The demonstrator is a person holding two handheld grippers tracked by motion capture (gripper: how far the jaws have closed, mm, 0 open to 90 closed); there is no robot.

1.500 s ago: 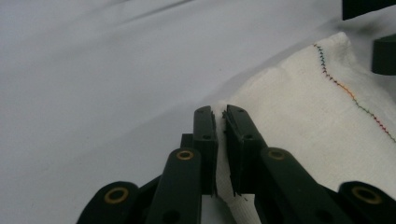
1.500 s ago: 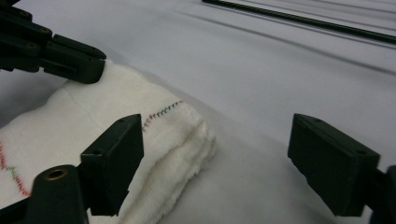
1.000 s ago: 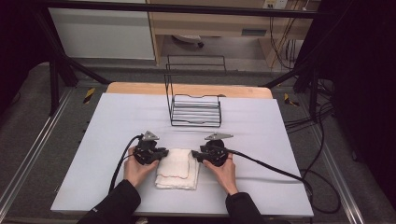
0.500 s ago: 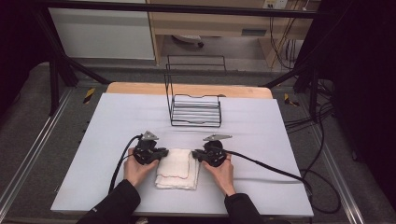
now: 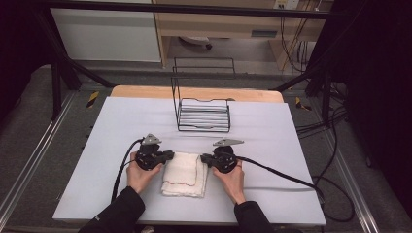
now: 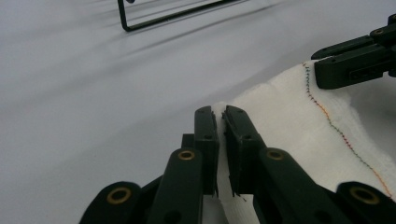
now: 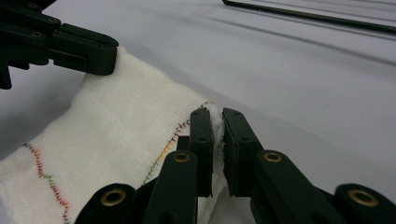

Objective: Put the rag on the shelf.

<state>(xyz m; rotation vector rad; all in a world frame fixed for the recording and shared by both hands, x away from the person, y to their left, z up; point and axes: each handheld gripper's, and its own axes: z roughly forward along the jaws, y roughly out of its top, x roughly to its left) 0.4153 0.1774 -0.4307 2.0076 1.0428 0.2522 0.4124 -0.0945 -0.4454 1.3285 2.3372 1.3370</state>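
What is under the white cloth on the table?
The folded white cloth lies flat on the pale table cover. That cover shows all around it; the part beneath is hidden, so I cannot tell whether anything lies there.

Wire rack (image 5: 203, 114) ahead, flanks free

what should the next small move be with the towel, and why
Probably lift both corners together. The left tool and right tool have just closed, each pinching a far corner of the folded white towel, which lies flat on the table. With both grips apparently set, a small even raise would test the hold before any unfolding or carrying toward the wire rack.
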